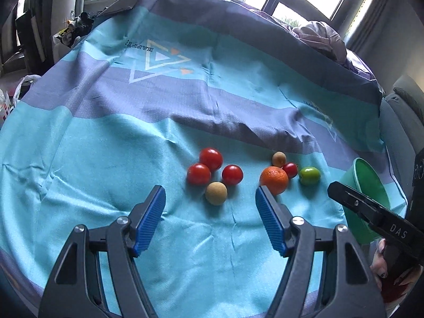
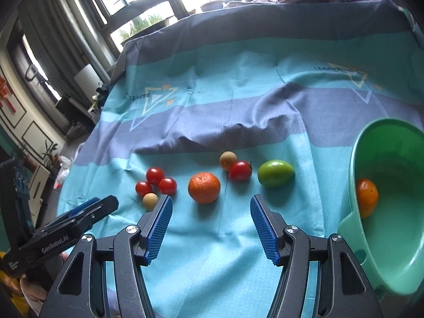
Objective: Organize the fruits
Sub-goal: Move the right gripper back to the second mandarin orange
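Turquoise and grey bedsheet [image 2: 212,238] covers the bed. Nearest, left gripper [image 1: 210,198] and right gripper [image 2: 211,208] both gape, empty. Mid-frame beyond lie an orange [image 2: 204,187], tomatoes [image 2: 155,175] at left, a green fruit [image 2: 275,173]. Right edge: a green bowl [image 2: 397,238] holding another orange [image 2: 367,196].

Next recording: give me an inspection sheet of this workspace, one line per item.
Surface: wrinkled teal and grey cloth.
Job's things: on the cloth, an orange, four tomatoes (three clustered, one apart), two tan round fruits, a green fruit; a second orange lies in the green bowl.
Clutter: nothing seen.
Grippers: left tongs and right tongs both open, holding nothing.
Cables: nothing seen.
Surroundings: windows, curtains, bundled fabric at the far edge.
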### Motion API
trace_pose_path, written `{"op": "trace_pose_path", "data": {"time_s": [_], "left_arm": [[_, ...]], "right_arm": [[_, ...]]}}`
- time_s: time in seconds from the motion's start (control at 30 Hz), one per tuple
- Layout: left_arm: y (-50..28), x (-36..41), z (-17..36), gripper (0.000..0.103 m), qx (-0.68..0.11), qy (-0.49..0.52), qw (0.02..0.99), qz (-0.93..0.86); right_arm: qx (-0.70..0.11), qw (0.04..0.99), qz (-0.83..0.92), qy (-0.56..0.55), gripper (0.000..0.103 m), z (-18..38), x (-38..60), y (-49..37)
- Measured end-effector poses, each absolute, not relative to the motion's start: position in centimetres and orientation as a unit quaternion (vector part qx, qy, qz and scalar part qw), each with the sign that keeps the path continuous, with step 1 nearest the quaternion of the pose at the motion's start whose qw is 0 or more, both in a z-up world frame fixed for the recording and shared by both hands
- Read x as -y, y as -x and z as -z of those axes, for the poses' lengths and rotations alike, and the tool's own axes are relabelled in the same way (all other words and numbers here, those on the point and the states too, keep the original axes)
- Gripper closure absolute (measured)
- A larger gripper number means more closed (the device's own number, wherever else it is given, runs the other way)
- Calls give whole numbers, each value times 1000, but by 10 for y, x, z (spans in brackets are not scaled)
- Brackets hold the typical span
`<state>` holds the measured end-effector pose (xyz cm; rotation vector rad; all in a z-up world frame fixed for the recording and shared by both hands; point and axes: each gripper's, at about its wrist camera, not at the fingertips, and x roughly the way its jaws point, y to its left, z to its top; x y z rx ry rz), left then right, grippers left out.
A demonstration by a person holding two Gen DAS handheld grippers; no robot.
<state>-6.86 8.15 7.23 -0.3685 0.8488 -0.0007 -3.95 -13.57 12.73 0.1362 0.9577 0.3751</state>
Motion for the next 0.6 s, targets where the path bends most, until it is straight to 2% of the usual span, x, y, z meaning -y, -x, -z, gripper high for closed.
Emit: {"op": "trace_pose_path", "data": {"time_s": [0.17, 0.4, 0.6], "left_arm": [[65, -91, -65, 32, -425, 200, 883, -7], [64, -95, -64, 32, -428, 213, 878, -3], [62, -90, -62, 32, -434, 201, 878, -1]], "right_arm": [[-490, 850, -174, -85, 40, -130, 124, 20], [-527, 830, -149, -107, 50, -114, 121, 0], [-546, 821, -137, -93, 50, -97, 109, -12]]}}
